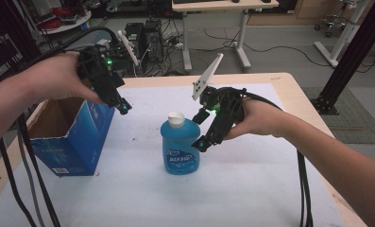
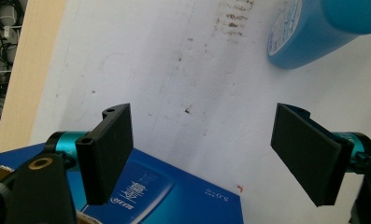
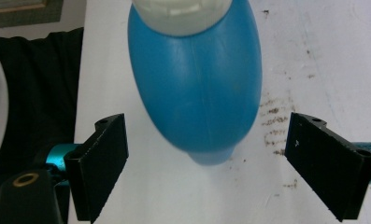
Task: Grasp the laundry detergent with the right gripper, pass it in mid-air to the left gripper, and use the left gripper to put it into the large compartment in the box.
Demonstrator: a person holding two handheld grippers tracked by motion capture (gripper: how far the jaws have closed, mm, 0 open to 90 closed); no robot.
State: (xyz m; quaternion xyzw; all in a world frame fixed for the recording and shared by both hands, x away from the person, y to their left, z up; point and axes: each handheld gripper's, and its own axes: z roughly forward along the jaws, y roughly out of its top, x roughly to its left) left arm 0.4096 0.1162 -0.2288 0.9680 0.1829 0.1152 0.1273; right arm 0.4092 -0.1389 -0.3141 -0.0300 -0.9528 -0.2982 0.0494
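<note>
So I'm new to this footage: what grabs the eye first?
The blue bottle with its white cap stands upright mid-table on the white mat. The right gripper hangs open just beside it, jaws not touching. At the left, an open blue box sits under the open left gripper.

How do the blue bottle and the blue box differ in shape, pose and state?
The bottle is rounded and stands upright mid-table; the box is square-edged and sits at the table's left edge. The bottle is closed by a white cap; the box is open at the top, showing its brown inside. Both are blue with printed labels.
</note>
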